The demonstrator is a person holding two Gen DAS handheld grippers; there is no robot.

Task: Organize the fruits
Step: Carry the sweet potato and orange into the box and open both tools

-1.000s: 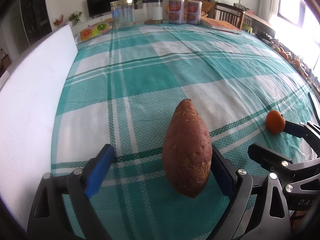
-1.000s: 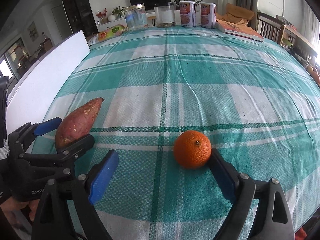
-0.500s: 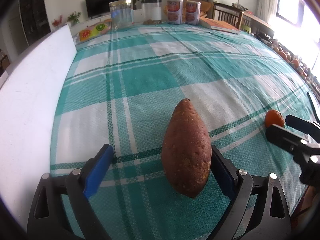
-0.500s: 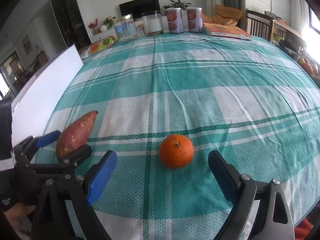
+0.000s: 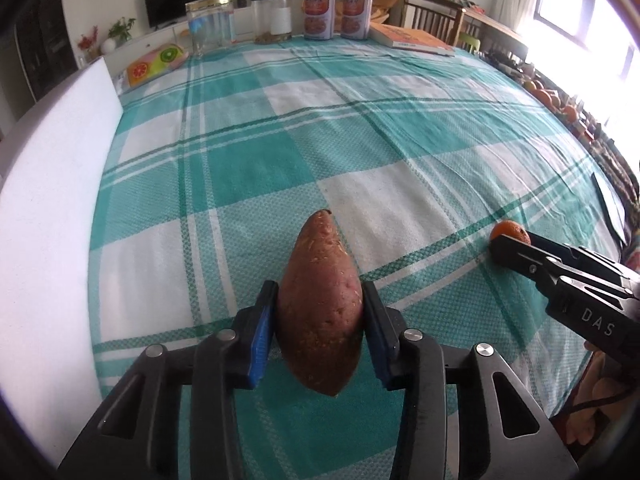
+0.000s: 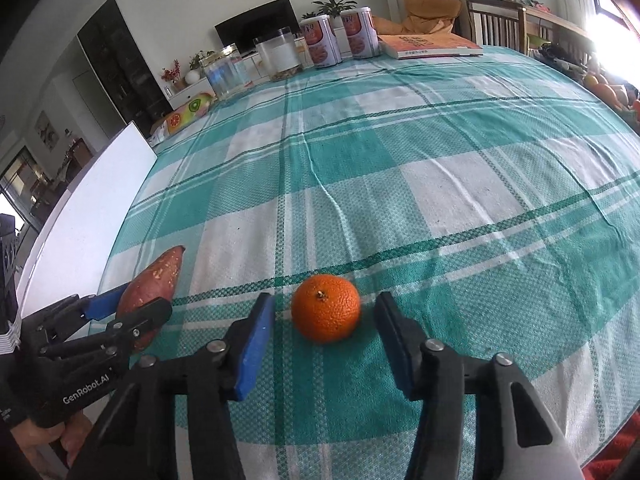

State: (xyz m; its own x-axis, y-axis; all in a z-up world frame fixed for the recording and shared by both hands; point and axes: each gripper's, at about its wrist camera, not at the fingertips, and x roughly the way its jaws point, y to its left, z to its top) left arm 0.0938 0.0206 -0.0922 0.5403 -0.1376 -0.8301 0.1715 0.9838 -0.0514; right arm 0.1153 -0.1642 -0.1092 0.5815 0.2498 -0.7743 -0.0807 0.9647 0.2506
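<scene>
A reddish-brown sweet potato [image 5: 320, 312] lies lengthwise on the green checked tablecloth [image 5: 280, 152]. My left gripper [image 5: 318, 332] is shut on the sweet potato, both blue pads pressed on its sides; it also shows in the right wrist view [image 6: 150, 288]. A small orange [image 6: 326, 308] sits on the cloth between the fingers of my right gripper [image 6: 324, 336], which is open with a gap on each side of the fruit. In the left wrist view the orange [image 5: 508, 230] peeks out behind the right gripper's finger.
A white board [image 5: 48, 200] runs along the table's left edge. At the far end stand a glass jar [image 5: 210, 24], a clear container [image 5: 272, 18], two cans [image 5: 336, 14] and a book [image 5: 412, 40]. More fruit [image 5: 548, 96] lies past the right edge.
My left gripper has closed on the sweet potato. My right gripper has narrowed around the orange, which now sits centred between its fingers.
</scene>
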